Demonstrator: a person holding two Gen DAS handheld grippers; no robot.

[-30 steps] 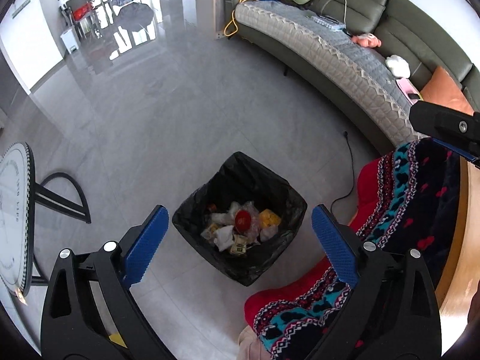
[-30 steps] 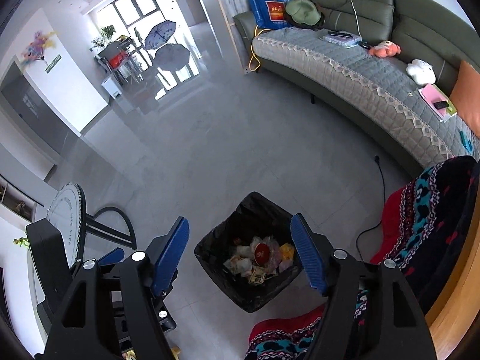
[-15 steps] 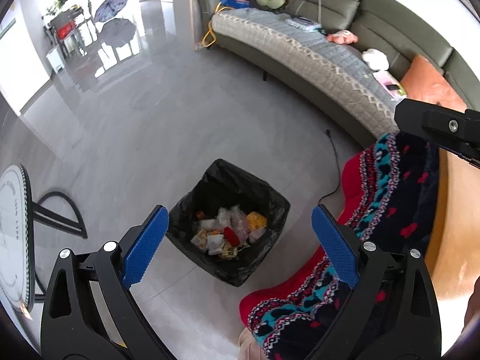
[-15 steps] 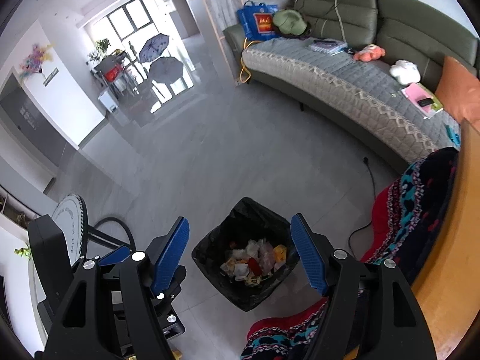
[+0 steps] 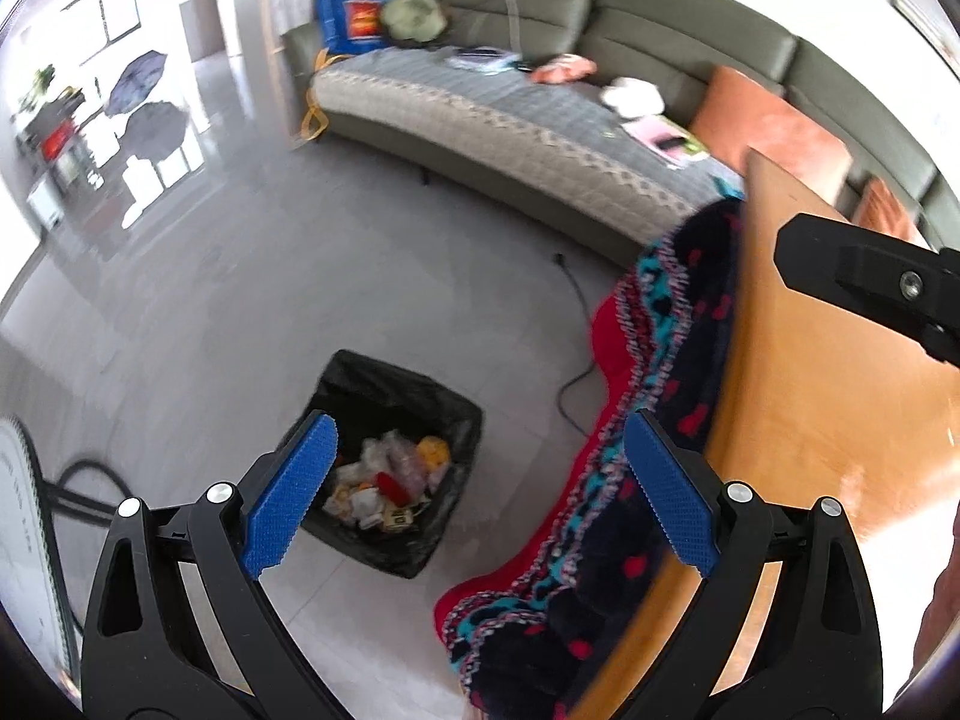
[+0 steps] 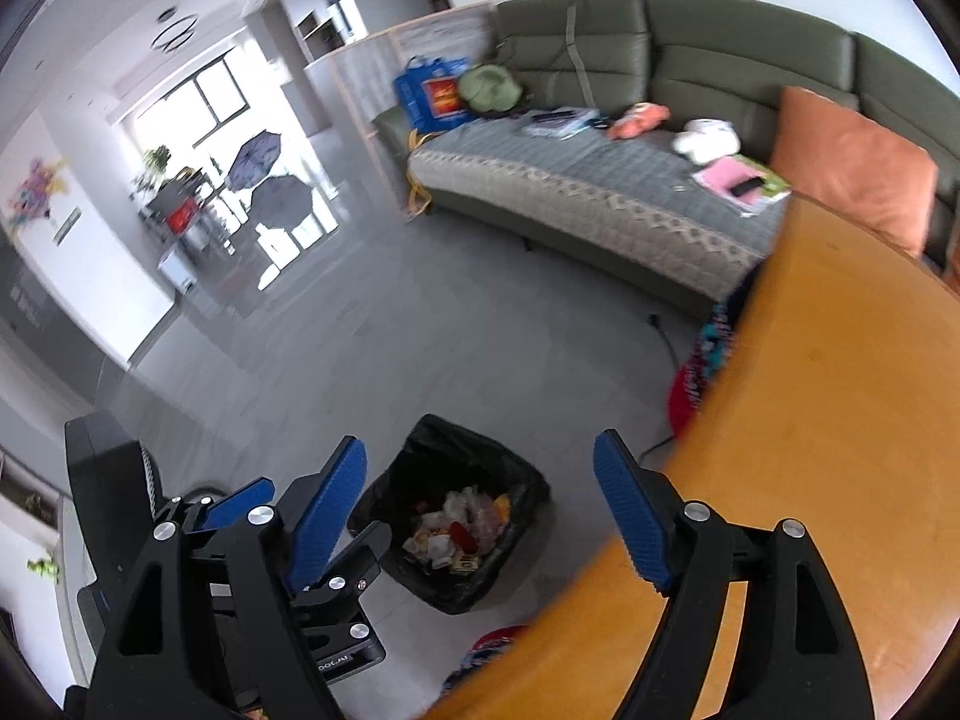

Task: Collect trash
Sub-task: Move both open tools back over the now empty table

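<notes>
Trash: crumpled wrappers and scraps, white, yellow and red, lie inside the black-lined square bin on the grey tiled floor.
My left gripper: blue pads spread wide, nothing between them; bin at 11 o'clock of its gap.
My right gripper: also wide, empty; bin at 6 o'clock.
Worktop: orange wooden worktop at 3 o'clock, a red-and-teal patterned knit cloth hanging off its edge.
Beyond: green sofa at 12 o'clock.
</notes>
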